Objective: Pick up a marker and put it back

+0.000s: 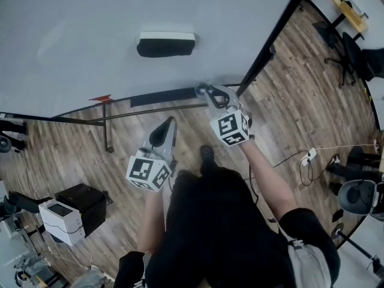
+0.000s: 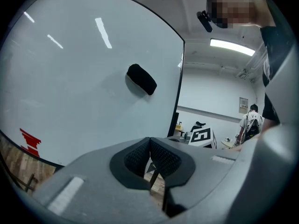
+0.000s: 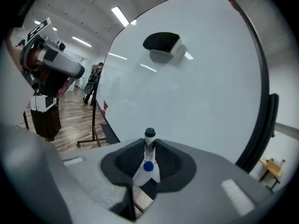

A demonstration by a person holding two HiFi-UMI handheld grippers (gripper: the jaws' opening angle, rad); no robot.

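A white marker [image 3: 149, 158] with a dark cap and a blue dot stands upright between the pads of my right gripper [image 3: 148, 152], which is shut on it. In the head view the right gripper [image 1: 207, 95] is at the right end of the whiteboard's black tray [image 1: 162, 96]; the marker itself is hard to make out there. My left gripper [image 2: 149, 147] is shut with nothing in it. It hangs lower and to the left [image 1: 170, 123], away from the whiteboard [image 1: 108, 17].
A black eraser [image 1: 166, 44] sticks to the whiteboard above the tray. A small red thing [image 1: 101, 98] sits at the tray's left end. The board's stand bars [image 1: 108, 134] cross the wooden floor. Boxes [image 1: 66, 212] stand lower left, a power strip [image 1: 309, 156] lies right.
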